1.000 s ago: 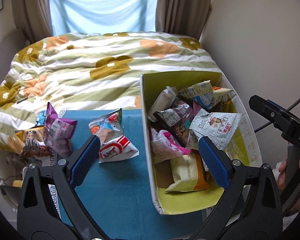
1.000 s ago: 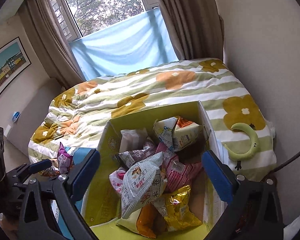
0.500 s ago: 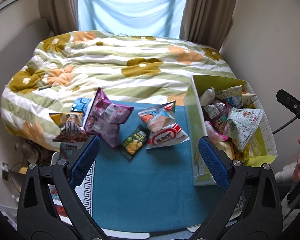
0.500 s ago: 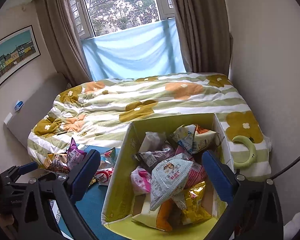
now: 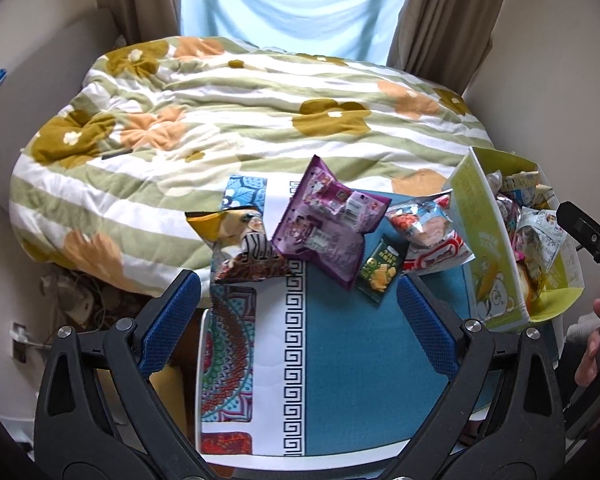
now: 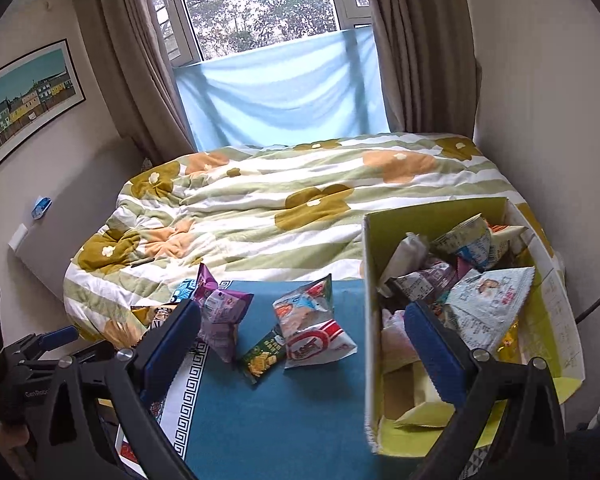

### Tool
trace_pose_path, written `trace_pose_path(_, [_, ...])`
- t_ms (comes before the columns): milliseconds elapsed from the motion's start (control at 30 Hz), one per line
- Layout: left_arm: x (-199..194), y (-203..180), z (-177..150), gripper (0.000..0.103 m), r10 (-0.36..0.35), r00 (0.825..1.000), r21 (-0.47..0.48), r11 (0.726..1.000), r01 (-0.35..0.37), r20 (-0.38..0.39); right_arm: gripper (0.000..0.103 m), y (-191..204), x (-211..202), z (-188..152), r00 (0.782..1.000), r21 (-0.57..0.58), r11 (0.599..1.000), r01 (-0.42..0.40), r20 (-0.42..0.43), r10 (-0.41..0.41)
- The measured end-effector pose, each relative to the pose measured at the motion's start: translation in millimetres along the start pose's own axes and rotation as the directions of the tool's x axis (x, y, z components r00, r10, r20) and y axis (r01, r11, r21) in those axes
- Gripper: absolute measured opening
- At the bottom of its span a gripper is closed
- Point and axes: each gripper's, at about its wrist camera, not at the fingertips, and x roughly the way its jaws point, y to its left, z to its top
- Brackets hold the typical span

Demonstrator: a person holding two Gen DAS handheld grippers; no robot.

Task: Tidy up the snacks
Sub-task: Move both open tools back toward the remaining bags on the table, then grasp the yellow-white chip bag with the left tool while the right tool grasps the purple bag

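Note:
A yellow-green cardboard box [image 5: 480, 240] [image 6: 370, 320] full of snack packets stands on the right of a teal mat [image 5: 360, 360] [image 6: 284, 408]. Loose on the mat lie a purple bag [image 5: 332, 224] [image 6: 222, 316], a small green packet [image 5: 380, 276] [image 6: 262, 354], a red-and-white packet [image 5: 432, 240] [image 6: 312, 328] and a brown-yellow bag [image 5: 244, 248]. My left gripper [image 5: 298, 320] is open, held above the near mat. My right gripper [image 6: 300, 344] is open too, hanging over the box's left wall and the mat, holding nothing.
Behind the mat spreads a bed [image 5: 240, 120] [image 6: 280, 200] with a striped floral quilt. Curtains and a window [image 6: 260, 8] stand at the back, a wall at the right. Cables and a plug [image 5: 76, 300] lie on the floor at the left.
Both grippers have swung left and pulled back. The box has slid to the right of both views and the loose packets on the mat have come into sight. Both stay open.

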Motion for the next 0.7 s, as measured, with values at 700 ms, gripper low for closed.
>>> trace_pose_path(700, [170,80,18,0.098,-0.11,0.973,-0.104,0.991,0.09,-0.202,0.101,78,173,-44,0.976,0.113,0.987,-0.112,-0.176,0.131])
